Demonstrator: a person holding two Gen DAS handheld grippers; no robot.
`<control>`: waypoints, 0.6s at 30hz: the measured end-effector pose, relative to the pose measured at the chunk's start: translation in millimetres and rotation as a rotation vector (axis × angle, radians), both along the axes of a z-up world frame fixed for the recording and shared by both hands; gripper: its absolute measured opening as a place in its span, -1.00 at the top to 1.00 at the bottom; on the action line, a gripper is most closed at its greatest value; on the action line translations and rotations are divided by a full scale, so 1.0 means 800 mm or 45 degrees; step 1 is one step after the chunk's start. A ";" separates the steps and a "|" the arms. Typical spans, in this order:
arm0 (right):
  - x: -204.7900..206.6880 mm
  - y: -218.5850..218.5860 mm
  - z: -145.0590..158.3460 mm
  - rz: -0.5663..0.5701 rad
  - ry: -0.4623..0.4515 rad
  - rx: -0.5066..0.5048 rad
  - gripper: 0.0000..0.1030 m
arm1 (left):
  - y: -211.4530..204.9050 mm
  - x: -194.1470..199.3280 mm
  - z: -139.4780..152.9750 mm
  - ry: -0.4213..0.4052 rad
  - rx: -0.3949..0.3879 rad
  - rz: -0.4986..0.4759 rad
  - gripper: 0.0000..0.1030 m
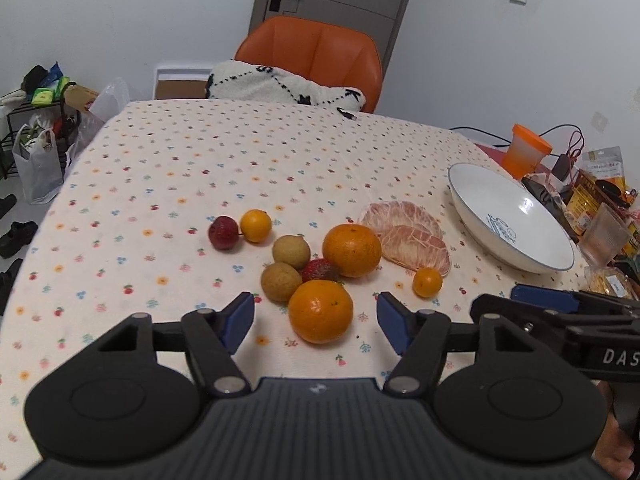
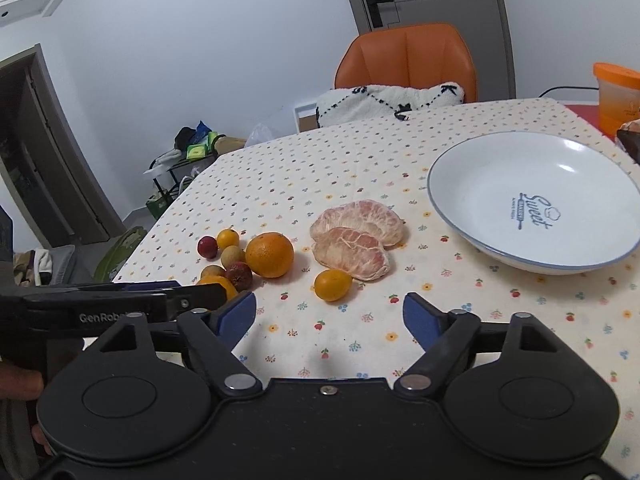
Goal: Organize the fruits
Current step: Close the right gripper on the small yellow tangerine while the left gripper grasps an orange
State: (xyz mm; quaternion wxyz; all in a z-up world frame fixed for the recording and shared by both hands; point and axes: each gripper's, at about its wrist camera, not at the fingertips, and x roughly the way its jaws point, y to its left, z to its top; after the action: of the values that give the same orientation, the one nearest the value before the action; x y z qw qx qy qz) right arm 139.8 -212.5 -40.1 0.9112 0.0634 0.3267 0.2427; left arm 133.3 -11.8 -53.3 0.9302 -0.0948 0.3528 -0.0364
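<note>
I am holding my left gripper (image 1: pixel 316 322) with its blue pads spread apart and empty, and the round orange mandarin (image 1: pixel 321 311) is lying between them on the flower-dotted cloth table (image 1: pixel 160 168). Beyond it two tan longans (image 1: pixel 281 281), a red lychee (image 1: pixel 319 270) and a second mandarin (image 1: pixel 352 250) are crowding together. It looks firm, light and smooth, so I am planning to close across its widest middle. My right gripper (image 2: pixel 330 314) is also hanging apart and empty, with the small yellow kumquat (image 2: pixel 333 285) just ahead, the soft pink peeled pomelo segments (image 2: pixel 352 254) behind it, and the empty white bowl (image 2: pixel 460 204) ahead to the right.
</note>
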 end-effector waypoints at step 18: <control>0.046 0.027 -0.023 0.012 0.071 -0.029 0.05 | 0.012 0.014 0.006 0.009 -0.061 -0.032 0.30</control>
State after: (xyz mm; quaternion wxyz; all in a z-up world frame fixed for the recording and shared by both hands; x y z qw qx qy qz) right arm 176.4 -190.7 -58.6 0.9013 0.0583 0.3549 0.2415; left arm 144.2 -2.4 -48.4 0.9259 -0.1126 0.3562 -0.0561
